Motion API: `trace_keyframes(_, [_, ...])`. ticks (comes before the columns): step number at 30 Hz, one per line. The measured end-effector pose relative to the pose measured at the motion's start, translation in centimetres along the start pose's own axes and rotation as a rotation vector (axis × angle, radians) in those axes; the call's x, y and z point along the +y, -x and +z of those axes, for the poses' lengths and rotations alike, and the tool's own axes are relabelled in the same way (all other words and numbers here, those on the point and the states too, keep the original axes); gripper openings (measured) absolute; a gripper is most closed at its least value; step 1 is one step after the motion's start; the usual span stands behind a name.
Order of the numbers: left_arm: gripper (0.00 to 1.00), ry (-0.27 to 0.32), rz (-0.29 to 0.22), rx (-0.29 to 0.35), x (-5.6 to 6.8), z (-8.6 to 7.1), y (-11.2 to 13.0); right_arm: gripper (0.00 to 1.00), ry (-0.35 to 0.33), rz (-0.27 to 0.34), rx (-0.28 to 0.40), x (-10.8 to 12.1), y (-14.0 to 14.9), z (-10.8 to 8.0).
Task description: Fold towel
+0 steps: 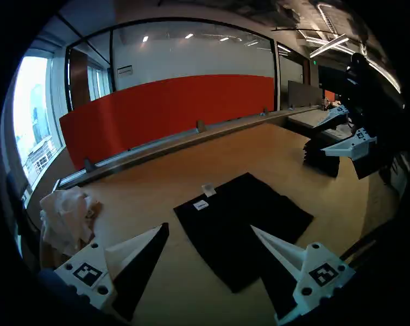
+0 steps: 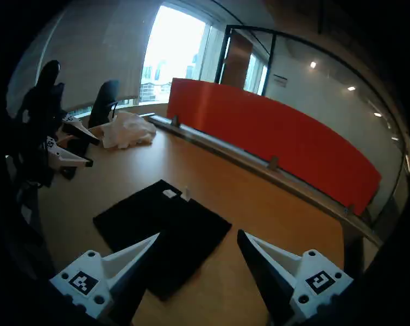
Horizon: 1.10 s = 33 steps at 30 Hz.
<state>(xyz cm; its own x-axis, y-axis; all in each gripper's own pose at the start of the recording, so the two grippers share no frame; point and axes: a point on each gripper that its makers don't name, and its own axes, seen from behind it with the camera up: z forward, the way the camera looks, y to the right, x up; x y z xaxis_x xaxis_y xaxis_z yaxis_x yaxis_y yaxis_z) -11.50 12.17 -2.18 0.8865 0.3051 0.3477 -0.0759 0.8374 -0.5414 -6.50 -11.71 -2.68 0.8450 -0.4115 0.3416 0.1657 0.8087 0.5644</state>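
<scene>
Left gripper view: the left tongs (image 1: 209,227) gape wide, empty, above the black towel (image 1: 240,239) lying flat on the desk (image 1: 281,163). The right tongs (image 2: 199,233) likewise stand wide open over it, holding nothing.

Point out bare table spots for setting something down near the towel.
Bare table runs wide between the black towel and the red divider; another strip lies between towel and pale cloth pile. Crowded by the dark stack.
</scene>
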Motion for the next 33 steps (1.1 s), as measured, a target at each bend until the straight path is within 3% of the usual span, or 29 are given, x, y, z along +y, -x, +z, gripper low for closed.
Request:
trace_keyframes(17, [1.0, 0.045, 0.007, -0.109, 2.1, 3.1, 6.8, 1.0, -0.057, 0.012, -0.098, -3.1, 6.6, 3.5])
trace_keyframes(33, [1.0, 0.087, 0.03, -0.222, 3.8, 5.2, 12.7, 1.0, -0.101, 0.025, -0.191, -5.1, 12.5, 5.0])
